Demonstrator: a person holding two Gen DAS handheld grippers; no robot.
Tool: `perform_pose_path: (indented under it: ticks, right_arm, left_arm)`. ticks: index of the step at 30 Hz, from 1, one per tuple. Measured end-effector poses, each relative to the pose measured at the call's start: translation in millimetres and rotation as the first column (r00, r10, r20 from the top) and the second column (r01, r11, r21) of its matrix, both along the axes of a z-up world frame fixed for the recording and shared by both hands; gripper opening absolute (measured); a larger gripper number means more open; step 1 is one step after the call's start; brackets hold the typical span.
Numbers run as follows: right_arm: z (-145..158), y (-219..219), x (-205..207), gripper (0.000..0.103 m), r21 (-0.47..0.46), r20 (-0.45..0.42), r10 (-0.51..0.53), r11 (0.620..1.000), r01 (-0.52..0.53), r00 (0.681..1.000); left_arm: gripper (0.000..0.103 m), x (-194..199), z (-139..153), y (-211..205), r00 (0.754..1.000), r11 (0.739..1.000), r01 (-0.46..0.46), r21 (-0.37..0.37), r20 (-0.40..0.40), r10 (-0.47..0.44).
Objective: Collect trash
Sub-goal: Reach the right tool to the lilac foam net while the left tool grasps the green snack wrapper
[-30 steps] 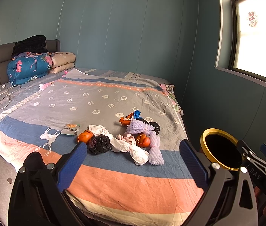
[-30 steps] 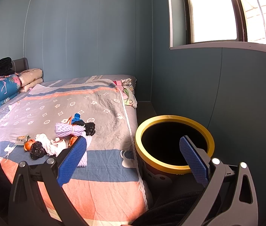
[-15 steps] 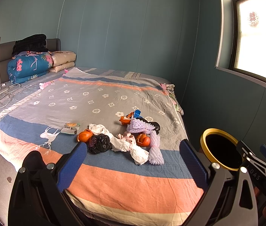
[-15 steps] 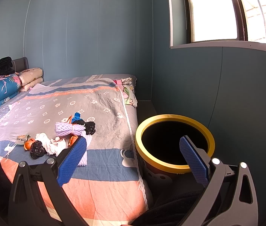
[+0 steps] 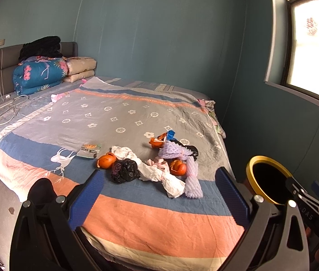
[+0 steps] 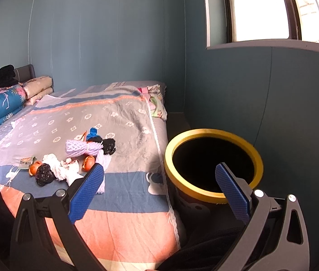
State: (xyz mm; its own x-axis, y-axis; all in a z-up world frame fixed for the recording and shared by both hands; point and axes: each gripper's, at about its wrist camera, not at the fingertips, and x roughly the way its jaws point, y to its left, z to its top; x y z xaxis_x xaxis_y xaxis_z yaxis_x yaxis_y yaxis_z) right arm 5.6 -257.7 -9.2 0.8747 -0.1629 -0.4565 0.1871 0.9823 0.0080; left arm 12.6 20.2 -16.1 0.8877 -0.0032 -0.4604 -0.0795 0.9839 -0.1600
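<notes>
A heap of trash lies on the bed: orange peels [image 5: 105, 160], a crumpled black bag [image 5: 124, 171], white tissue [image 5: 157, 174], purple foam nets [image 5: 174, 151] and a small wrapper [image 5: 88, 150]. The heap also shows in the right wrist view [image 6: 69, 162]. A black bin with a yellow rim [image 6: 213, 133] stands on the floor at the bed's right side, also in the left wrist view [image 5: 250, 164]. My left gripper [image 5: 159, 194] is open and empty, short of the heap. My right gripper [image 6: 159, 187] is open and empty, between the bed's corner and the bin.
The bed [image 5: 136, 214] has a striped grey, blue and orange cover. Folded quilts [image 5: 39, 74] and pillows [image 5: 81, 67] lie at the headboard, with white cables [image 5: 5, 106] near them. A blue wall and a window [image 6: 261, 9] close the right side.
Both views have shifted slightly; the trash heap and the bin stay where they were. Both grippers remain open.
</notes>
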Motion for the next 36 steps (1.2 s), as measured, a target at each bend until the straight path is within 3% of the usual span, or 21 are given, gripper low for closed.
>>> perform_pose_path:
  ticks: [5,9,14,20,24,31,36]
  right_arm:
    - [-1.7,-0.5,12.0,0.095,0.023,-0.045,0.048,0.999,-0.047,0.998]
    - [-2.1,3.5,33.4,0.095,0.012,-0.092,0.094,0.996,-0.093,0.991]
    - [-9.9,18.5,66.1,0.095,0.011,-0.159,0.179,0.984,-0.179,0.971]
    - [-26.9,53.9,109.2,0.095,0.035,-0.223,0.353,0.934,-0.355,0.908]
    - [-46.1,72.3,151.8,0.095,0.146,-0.278,0.458,0.889,-0.434,0.845]
    - [-86.9,86.7,218.4,0.095,0.273,-0.404,0.510,0.860,-0.432,0.760]
    - [-99.8,88.9,247.7,0.095,0.337,-0.409,0.519,0.850,-0.404,0.750]
  left_arm:
    - [0.095,15.4,-1.1,20.9,0.999,0.999,-0.030,-0.023,-0.030,0.030]
    - [0.095,30.8,-3.0,39.7,0.997,0.998,-0.055,0.000,-0.056,0.055]
    - [0.095,64.0,-11.6,77.5,0.985,0.996,-0.088,-0.004,-0.147,0.086]
    - [0.095,112.0,-30.3,133.7,0.953,0.987,-0.161,-0.005,-0.261,0.154]
    - [0.095,150.5,-52.8,174.6,0.911,0.973,-0.208,-0.104,-0.382,0.154]
    - [0.095,201.2,-81.5,215.6,0.868,0.923,-0.330,-0.200,-0.450,0.213]
    - [0.095,239.8,-103.5,220.5,0.847,0.913,-0.338,-0.230,-0.496,0.189]
